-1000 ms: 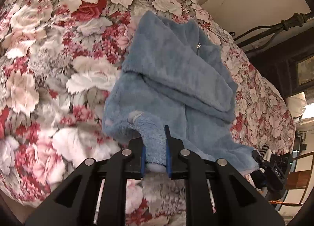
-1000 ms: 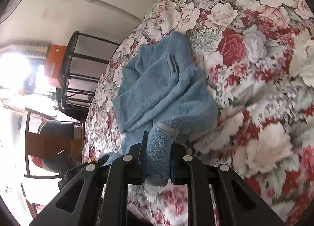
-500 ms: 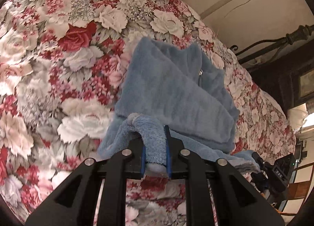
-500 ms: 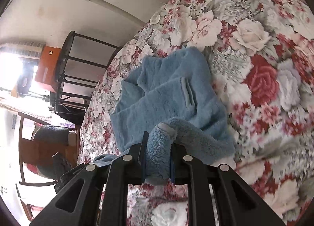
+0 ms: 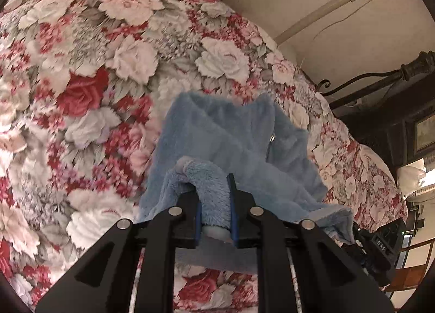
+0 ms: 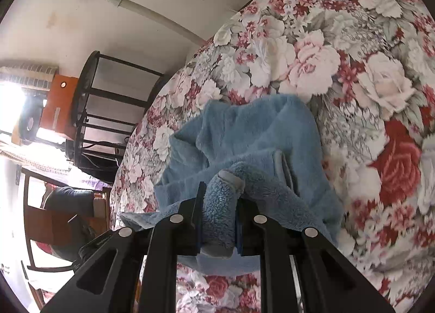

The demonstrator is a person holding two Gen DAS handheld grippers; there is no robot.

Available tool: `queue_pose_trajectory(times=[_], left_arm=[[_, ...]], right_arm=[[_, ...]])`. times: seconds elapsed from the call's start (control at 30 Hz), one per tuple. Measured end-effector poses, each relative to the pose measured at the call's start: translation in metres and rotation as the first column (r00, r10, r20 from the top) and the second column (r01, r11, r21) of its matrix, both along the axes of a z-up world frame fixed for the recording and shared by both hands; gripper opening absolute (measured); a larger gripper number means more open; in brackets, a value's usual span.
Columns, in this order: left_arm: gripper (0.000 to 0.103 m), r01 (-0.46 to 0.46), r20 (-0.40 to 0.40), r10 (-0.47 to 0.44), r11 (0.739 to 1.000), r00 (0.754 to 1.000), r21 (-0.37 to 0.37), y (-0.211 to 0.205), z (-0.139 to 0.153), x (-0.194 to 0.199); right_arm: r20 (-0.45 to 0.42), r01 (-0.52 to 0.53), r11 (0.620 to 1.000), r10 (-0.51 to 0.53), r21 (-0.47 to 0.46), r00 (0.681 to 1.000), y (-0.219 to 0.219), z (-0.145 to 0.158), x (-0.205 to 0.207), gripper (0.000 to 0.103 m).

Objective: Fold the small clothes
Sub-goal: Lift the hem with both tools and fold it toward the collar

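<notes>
Both hem corners carried over the blue fleece jacket

We have the left gripper [image 5: 214,204] pinching one bunched hem corner of the blue fleece jacket [image 5: 231,144] and the right gripper [image 6: 218,215] pinching the other, each pair of jaws pressed tight on a wad of pile. The jacket lies on the floral bedspread [image 5: 89,74], and since a second ago its lower part has travelled from flat on the bedspread up over the body, so the hem now rides nearer the collar and zipper pull [image 5: 271,137] (the stretch between our grippers hangs as a loose fold). We judge this fold about halfway home; laying the hem down near the collar comes next.
</notes>
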State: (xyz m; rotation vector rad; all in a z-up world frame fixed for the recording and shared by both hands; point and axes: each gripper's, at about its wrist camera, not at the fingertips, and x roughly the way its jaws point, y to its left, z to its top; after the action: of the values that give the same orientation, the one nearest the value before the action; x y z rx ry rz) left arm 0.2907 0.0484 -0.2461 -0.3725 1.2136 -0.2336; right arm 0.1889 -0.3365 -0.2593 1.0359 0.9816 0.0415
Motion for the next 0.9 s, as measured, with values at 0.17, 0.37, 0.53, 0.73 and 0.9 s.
queue_pose_trajectory(times=[0.17,0.37,0.53,0.73,0.9], left_arm=[[0.015,-0.001,0.017,0.001,1.000,1.000,0.005,-0.007,0.001,0.015],[0.015,-0.035,0.002,0.035,0.999,0.999,-0.011,-0.004,-0.011,0.034],[0.015,-0.044,-0.013,0.044,0.999,0.999,-0.015,-0.004,-0.023,0.051],[0.015,-0.061,-0.037,0.060,0.998,0.998,-0.025,-0.002,-0.042,0.064],[0.015,-0.061,-0.019,0.061,0.998,0.998,-0.015,-0.009,-0.050,0.075]], right_arm=[[-0.005,0.035,0.999,-0.035,0.019,0.999,-0.010,-0.007,0.014,0.018],[-0.006,0.058,0.998,-0.058,0.031,0.998,-0.019,-0.017,0.035,0.018],[-0.011,0.053,0.998,-0.052,0.041,0.999,-0.021,-0.031,0.053,0.018],[-0.035,0.052,0.997,-0.050,0.050,0.998,-0.022,-0.056,0.066,0.018],[-0.039,0.054,0.997,-0.052,0.049,0.998,-0.027,-0.071,0.073,0.018]])
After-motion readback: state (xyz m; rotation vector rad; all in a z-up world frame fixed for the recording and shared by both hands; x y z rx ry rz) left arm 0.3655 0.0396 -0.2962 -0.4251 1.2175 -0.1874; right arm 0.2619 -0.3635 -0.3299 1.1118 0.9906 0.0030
